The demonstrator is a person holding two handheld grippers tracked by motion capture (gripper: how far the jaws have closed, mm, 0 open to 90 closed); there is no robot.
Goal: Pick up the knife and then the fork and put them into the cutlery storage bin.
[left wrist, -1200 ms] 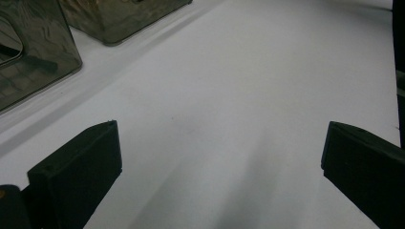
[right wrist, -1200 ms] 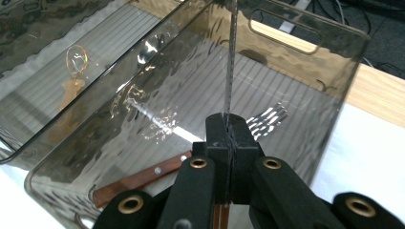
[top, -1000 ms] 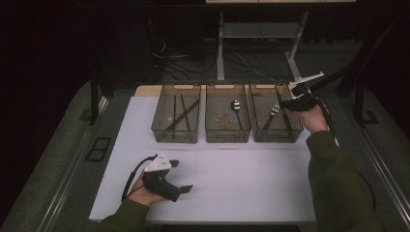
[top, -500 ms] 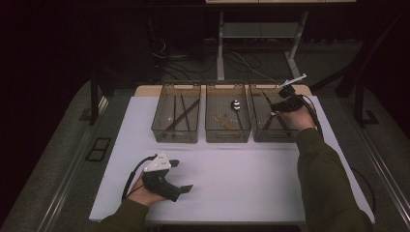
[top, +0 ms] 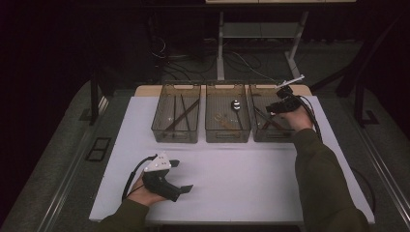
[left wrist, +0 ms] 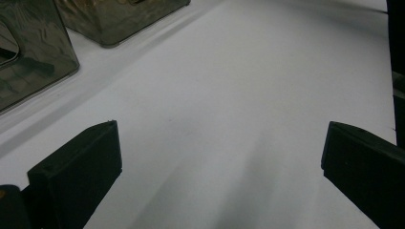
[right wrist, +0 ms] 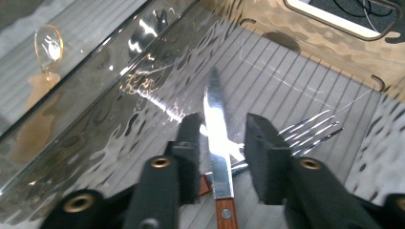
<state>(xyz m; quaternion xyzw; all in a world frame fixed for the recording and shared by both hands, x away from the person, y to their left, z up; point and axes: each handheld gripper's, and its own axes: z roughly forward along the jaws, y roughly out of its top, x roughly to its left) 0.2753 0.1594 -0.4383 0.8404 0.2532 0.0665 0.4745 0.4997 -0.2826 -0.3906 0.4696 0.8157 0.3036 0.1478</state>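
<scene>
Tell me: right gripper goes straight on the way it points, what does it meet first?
Likely the knife: its blade lies between the open jaws of the right gripper inside the right bin, fork beside it. Depth is unclear.

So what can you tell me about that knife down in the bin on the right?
The knife has a shiny, pointed metal blade and a reddish-brown wooden handle with a rivet. It lies flat on the ribbed floor of the clear right-hand bin, crossing a fork. The right gripper straddles the blade with its jaws slightly apart on either side; whether they touch it is unclear.
</scene>
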